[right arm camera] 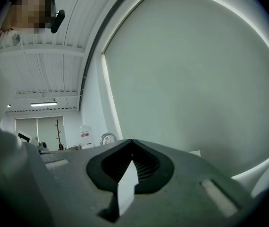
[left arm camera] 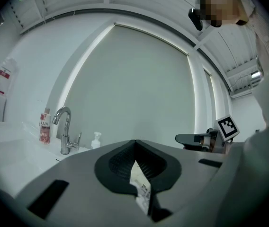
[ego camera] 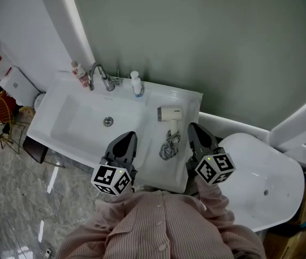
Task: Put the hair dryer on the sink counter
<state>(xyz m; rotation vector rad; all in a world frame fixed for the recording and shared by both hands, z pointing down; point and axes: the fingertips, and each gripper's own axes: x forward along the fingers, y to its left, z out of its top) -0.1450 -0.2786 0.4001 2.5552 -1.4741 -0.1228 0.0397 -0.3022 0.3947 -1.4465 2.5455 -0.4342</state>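
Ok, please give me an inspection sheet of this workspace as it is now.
Surface: sink counter, white, basin at its left.
Job's things: hair dryer lies on the counter, right of the basin.
Clutter: pink bottle and pump bottle beside the faucet.
Grippers: left tongs and right tongs both shut, empty.
Cables: dryer cord coiled on the counter.
Surroundings: mirror behind; white tub at right; wire basket at left.

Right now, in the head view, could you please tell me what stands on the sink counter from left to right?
Pink bottle → faucet → white pump bottle → hair dryer.
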